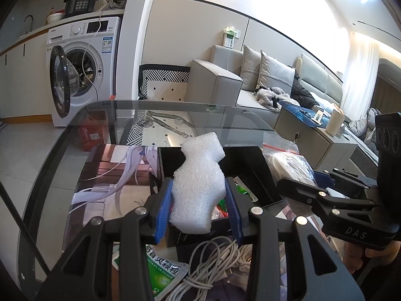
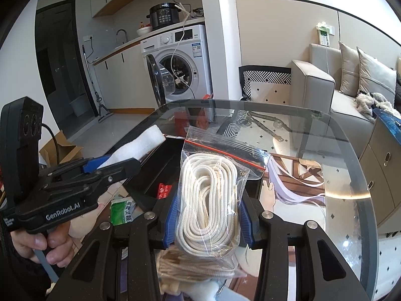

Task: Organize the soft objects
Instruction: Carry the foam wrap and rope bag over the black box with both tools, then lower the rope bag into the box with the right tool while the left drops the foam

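Above the open black box (image 1: 250, 155) on the glass table (image 1: 225, 115), both tongs grip — left gripper (image 1: 199, 212) pinching a white foam block (image 1: 200, 183), right gripper (image 2: 209, 222) clamping a clear zip bag of coiled cream rope (image 2: 213, 195).

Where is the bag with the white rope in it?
The bag of white rope is in the middle of the right wrist view, pinched in the right gripper and held up over the glass table, right of the black box.

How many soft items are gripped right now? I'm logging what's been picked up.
2. The white foam piece is clamped in the left gripper; the bagged white rope is clamped in the right gripper. Both are above the black box.
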Demonstrator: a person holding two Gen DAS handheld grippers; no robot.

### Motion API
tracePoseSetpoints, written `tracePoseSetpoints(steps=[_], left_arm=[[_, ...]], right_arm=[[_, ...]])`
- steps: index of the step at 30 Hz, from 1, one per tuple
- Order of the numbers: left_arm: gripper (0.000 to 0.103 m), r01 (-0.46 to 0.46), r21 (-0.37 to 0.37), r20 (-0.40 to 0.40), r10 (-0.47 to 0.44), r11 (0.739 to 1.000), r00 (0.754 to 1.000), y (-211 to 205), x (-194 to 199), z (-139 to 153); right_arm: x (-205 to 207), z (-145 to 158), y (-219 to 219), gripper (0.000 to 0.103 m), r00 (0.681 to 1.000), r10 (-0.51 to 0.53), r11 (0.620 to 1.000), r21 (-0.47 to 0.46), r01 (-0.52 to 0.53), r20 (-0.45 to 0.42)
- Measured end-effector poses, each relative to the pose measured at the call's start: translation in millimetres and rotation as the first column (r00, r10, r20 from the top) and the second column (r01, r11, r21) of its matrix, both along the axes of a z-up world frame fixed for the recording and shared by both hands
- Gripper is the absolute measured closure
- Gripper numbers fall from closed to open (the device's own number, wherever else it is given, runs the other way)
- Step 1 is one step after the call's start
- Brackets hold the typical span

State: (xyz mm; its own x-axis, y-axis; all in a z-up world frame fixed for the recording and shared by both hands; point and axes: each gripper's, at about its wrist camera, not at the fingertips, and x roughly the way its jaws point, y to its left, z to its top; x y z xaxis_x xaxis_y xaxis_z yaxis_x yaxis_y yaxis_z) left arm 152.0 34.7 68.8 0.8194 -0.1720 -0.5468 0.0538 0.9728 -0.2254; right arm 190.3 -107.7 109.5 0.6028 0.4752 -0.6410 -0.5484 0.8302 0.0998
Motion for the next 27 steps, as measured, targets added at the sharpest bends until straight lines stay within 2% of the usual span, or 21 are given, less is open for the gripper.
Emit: tracePoseSetpoints(steps=[18,27], left_arm=[[0.064,0.005,-0.044,-0.045,-0.007,0.999,0.999,-6,27,-13],[0.064,0.004,-0.032,-0.063,-0.006,0.999,0.998,-8,35,-21]], right_arm=[[37,-19,12,0.061,1.000,-0.007,1.000,-0.016,0.006,-0.019],[47,-25,16,0.061,1.000,0.013,1.000,-0.023,-0.014,-0.015]])
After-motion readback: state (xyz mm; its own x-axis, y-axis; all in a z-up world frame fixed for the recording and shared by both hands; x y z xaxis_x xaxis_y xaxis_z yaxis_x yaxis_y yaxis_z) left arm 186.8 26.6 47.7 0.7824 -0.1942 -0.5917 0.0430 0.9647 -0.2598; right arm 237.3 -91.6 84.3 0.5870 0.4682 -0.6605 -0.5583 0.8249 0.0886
